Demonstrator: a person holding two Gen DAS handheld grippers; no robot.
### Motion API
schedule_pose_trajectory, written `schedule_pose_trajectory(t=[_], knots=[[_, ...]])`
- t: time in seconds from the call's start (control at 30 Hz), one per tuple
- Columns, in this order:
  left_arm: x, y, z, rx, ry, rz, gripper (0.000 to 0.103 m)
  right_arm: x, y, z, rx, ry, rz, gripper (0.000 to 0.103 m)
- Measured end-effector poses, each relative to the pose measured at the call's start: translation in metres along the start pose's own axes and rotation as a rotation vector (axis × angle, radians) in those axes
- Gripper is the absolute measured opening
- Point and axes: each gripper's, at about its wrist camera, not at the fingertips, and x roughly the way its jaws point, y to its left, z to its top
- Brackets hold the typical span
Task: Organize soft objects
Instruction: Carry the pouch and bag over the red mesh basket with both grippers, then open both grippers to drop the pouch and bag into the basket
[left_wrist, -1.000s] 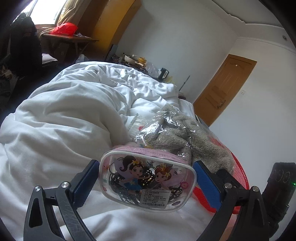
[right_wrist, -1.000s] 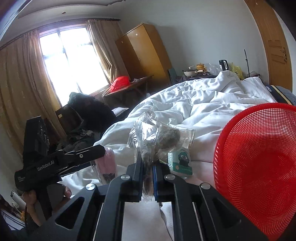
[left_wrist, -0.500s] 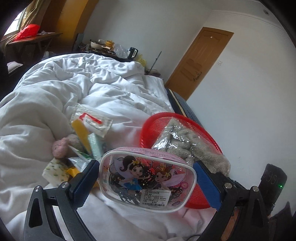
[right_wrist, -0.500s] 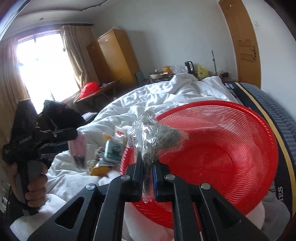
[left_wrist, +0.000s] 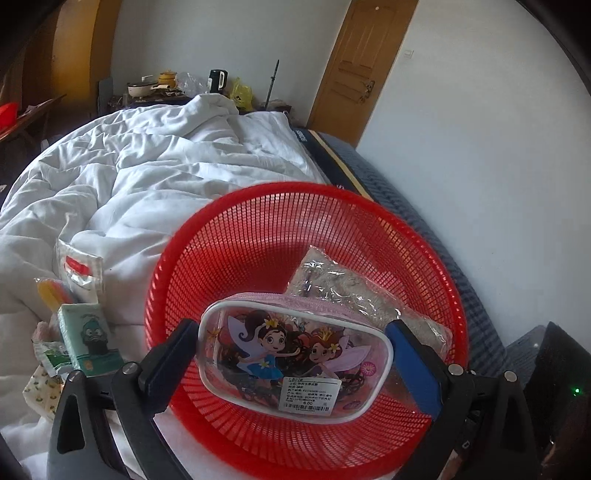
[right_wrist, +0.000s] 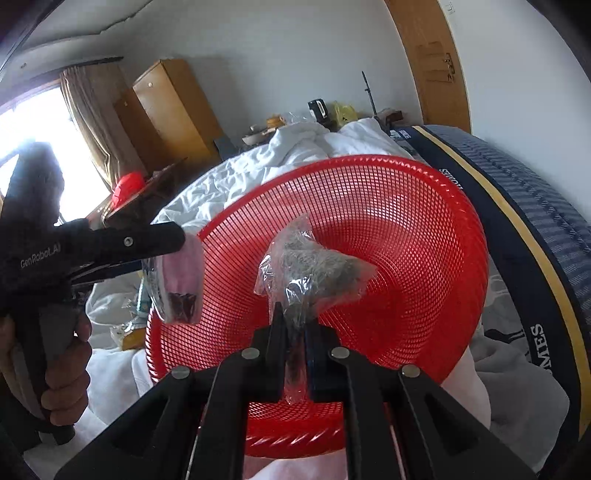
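My left gripper (left_wrist: 291, 354) is shut on a pink clear pouch (left_wrist: 295, 350) printed with cartoon fairies, held above the red mesh basket (left_wrist: 258, 229). The pouch also shows in the right wrist view (right_wrist: 177, 284), over the basket's left rim. My right gripper (right_wrist: 297, 325) is shut on a clear plastic bag with a grey fuzzy item (right_wrist: 314, 269), held over the middle of the basket (right_wrist: 424, 240). That bag shows behind the pouch in the left wrist view (left_wrist: 347, 291).
The basket rests on a bed with a rumpled white duvet (left_wrist: 147, 166). Left of the basket lie a green tissue pack (left_wrist: 88, 339), a clear packet with a red label (left_wrist: 79, 267) and other small packets. The mattress edge (right_wrist: 535, 221) runs along the right.
Both grippers have swung right from the duvet to above the red basket, still holding the pouch and the bag. The basket now fills both views.
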Motion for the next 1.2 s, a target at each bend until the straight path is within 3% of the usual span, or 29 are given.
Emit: schedule_pose_trajectory(t=[0.27,0.53,0.77,0.9,1.0,1.2], knots=[[0.063,-0.015,-0.023,0.104,0.122,0.113,0.102,0.028,0.014,-0.014,-0.122,0.157,-0.179,0.008],[0.090,-0.013,-0.035,0.137,0.206,0.217,0.102,0.055,0.016,-0.020,-0.208,0.273,-0.230,0.009],[0.096,-0.007,-0.035,0.139,0.228,0.194,0.102,0.061,0.018,-0.018,-0.227,0.283,-0.242,0.015],[0.093,-0.002,-0.032,0.127,0.236,0.161,0.102,0.056,0.023,-0.014,-0.232,0.263,-0.230,0.042],[0.088,0.003,-0.028,0.093,0.227,0.115,0.102,0.047,0.028,-0.018,-0.251,0.225,-0.255,0.044],[0.087,0.015,-0.021,0.046,0.236,0.092,0.102,0.051,0.040,-0.020,-0.265,0.216,-0.275,0.052]])
